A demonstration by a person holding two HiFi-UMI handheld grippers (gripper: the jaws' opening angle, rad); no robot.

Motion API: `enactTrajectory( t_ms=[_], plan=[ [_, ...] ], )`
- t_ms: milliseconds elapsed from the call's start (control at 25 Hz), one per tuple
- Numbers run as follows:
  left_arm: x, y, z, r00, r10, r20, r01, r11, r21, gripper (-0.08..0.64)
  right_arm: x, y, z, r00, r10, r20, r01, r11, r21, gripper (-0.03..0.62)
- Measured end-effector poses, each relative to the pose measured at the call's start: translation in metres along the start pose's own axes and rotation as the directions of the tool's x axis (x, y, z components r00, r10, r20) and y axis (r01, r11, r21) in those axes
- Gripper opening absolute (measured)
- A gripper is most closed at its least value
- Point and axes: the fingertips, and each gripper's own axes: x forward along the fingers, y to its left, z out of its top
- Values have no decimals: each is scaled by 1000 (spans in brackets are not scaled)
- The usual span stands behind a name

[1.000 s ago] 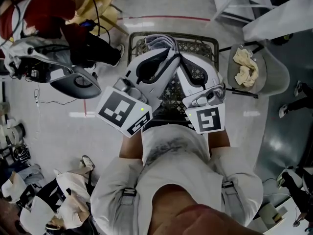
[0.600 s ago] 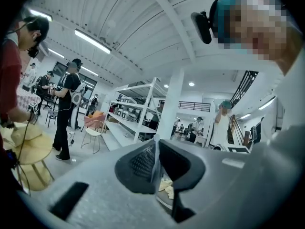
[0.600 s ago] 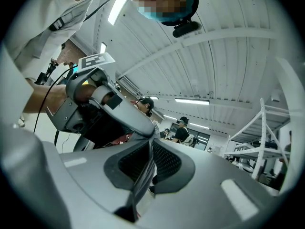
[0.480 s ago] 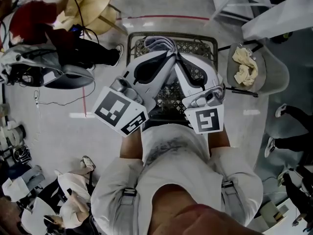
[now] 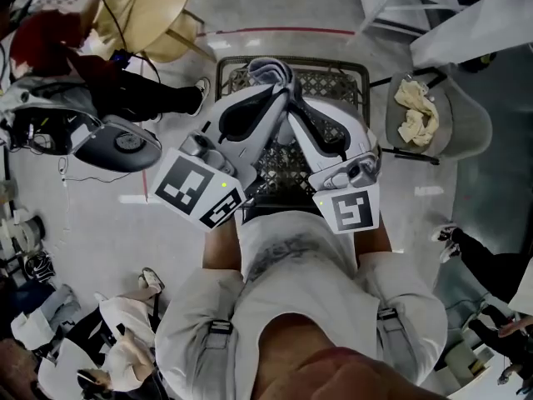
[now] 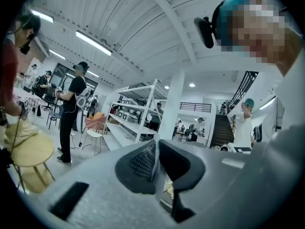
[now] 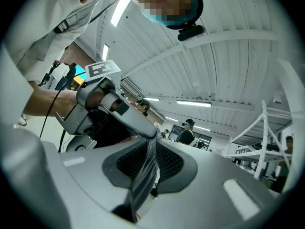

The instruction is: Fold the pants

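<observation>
The grey pants (image 5: 268,67) hang bunched over a wire basket (image 5: 337,77) in front of me. Both grippers are held level with their tips meeting at the cloth. My left gripper (image 5: 279,90) comes in from the left; its jaws have closed within the last second and now pinch a thin edge of cloth (image 6: 154,157) in the left gripper view (image 6: 156,149). My right gripper (image 5: 293,98) comes in from the right; its jaws have just been opening, and a grey strip of the pants (image 7: 144,175) still fills the narrow gap (image 7: 150,149). The left gripper's tip (image 7: 136,123) touches that strip.
A round wooden table (image 5: 154,11) stands at the back left, and a grey chair (image 5: 466,132) with a cream cloth (image 5: 416,111) at the right. A round grey device (image 5: 117,144) lies on the floor at the left. People stand around; white shelving (image 6: 138,109) rises behind.
Both grippers keep their tips together over the basket, shifted very slightly left. People at the left and right edges of the head view have moved.
</observation>
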Motion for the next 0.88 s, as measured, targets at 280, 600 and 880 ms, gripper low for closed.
enactTrajectory(
  t_ms=[280,600,880],
  plan=[
    [-10,3,3,999,-20,-33,22,997,80,28,-2,-9,-5,1000,-12,-23,13,999,47,66],
    [-23,2,12,998,4,-60,10,972,234,28,-2,-8,-23,997,11,-71,-5,996,84,66],
    [-31,2,18,989,139,-48,-104,894,437,28,4,-7,-30,993,72,-97,-63,993,95,66]
  ],
)
